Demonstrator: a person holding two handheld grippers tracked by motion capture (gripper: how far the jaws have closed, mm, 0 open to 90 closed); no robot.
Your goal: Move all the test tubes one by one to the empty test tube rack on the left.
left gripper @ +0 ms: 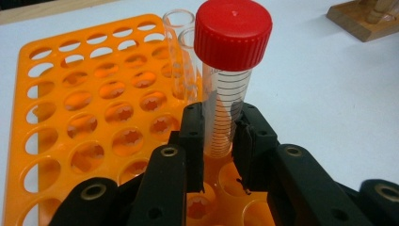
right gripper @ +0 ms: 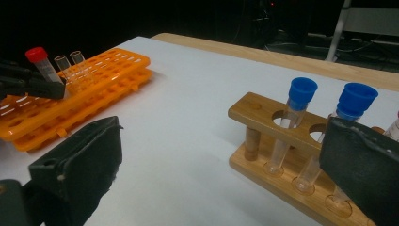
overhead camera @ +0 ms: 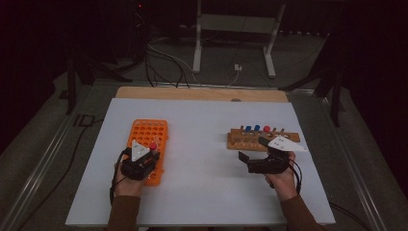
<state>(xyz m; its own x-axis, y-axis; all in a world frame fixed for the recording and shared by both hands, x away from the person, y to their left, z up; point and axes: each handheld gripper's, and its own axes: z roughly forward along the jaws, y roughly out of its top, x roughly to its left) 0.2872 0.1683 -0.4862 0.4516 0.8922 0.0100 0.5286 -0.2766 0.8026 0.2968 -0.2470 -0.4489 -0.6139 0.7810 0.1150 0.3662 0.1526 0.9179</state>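
Red-capped tube (left gripper: 226, 89), orange rack (left gripper: 94, 113), blue-capped tubes (right gripper: 301, 101), brown wooden stand (right gripper: 263, 117)

Dim room: grey floor (overhead camera: 43, 139), loose cables (overhead camera: 163, 60), white stand (overhead camera: 233, 29) behind.

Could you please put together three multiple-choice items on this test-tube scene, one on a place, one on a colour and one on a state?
1. Where does the clear graduated tube with the red screw cap stand?
A. in the wooden rack
B. over the orange plastic rack
C. flat on the table

2. What colour are the caps on the two tubes nearest the end of the wooden tube rack in the right gripper view?
A. blue
B. green
C. yellow

3. How is the right claw?
A. shut on a tube
B. open, holding nothing
C. shut on the rack

Answers: 1 B, the left claw holds it upright above the orange plastic rack. 2 A, both caps are blue. 3 B, its jaws stand wide apart with bare table between.
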